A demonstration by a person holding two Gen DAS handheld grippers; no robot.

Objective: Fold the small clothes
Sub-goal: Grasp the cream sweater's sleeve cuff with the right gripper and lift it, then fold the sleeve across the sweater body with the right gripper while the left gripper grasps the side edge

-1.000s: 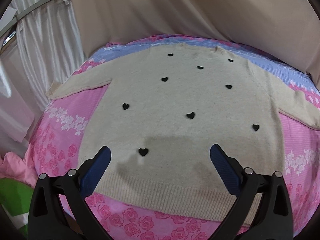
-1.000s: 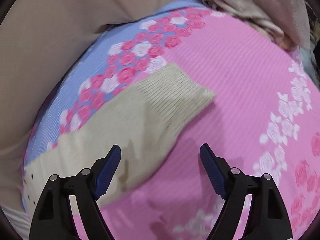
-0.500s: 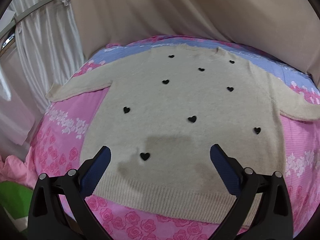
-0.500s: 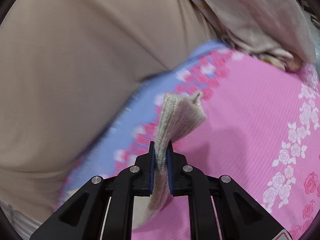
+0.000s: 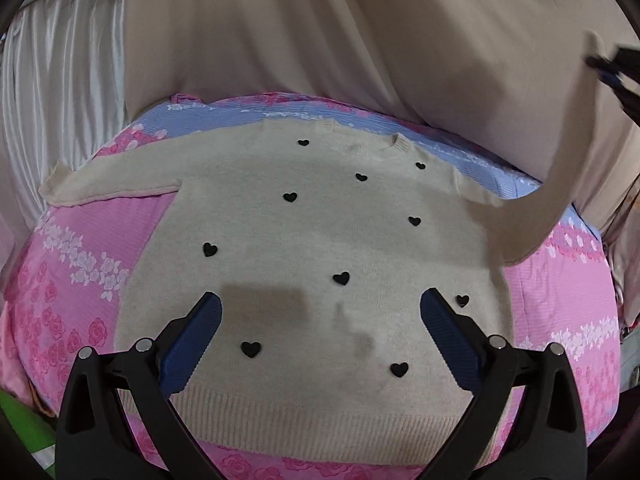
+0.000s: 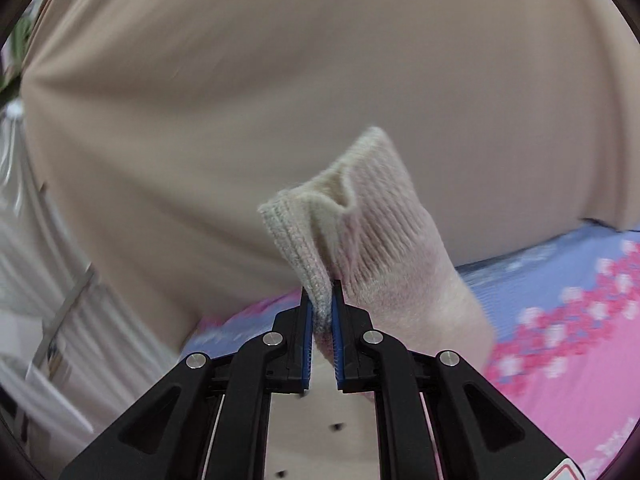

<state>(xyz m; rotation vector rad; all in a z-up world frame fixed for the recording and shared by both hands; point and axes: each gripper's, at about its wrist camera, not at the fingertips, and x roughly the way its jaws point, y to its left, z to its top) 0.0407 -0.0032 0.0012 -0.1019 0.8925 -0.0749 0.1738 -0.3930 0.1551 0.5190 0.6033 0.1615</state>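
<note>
A small cream sweater (image 5: 320, 236) with black hearts lies flat, front up, on the pink floral bedsheet (image 5: 80, 280). Its left sleeve (image 5: 108, 188) lies flat. My left gripper (image 5: 320, 320) is open and empty, hovering above the sweater's lower body near the hem. My right gripper (image 6: 322, 300) is shut on the ribbed cuff (image 6: 360, 220) of the right sleeve and holds it raised. In the left wrist view this sleeve (image 5: 560, 184) rises from the shoulder up to the right gripper (image 5: 600, 66) at the upper right.
A beige curtain (image 5: 360, 32) hangs behind the bed, with white drapes (image 5: 60, 80) at the left. The sheet has a blue band (image 5: 240, 114) along the far edge. Something green (image 5: 16, 432) sits at the lower left, beyond the bed's edge.
My right gripper closed on the right sleeve cuff and lifted it up and toward the sweater's body. My left gripper moved forward over the sweater, staying open.
</note>
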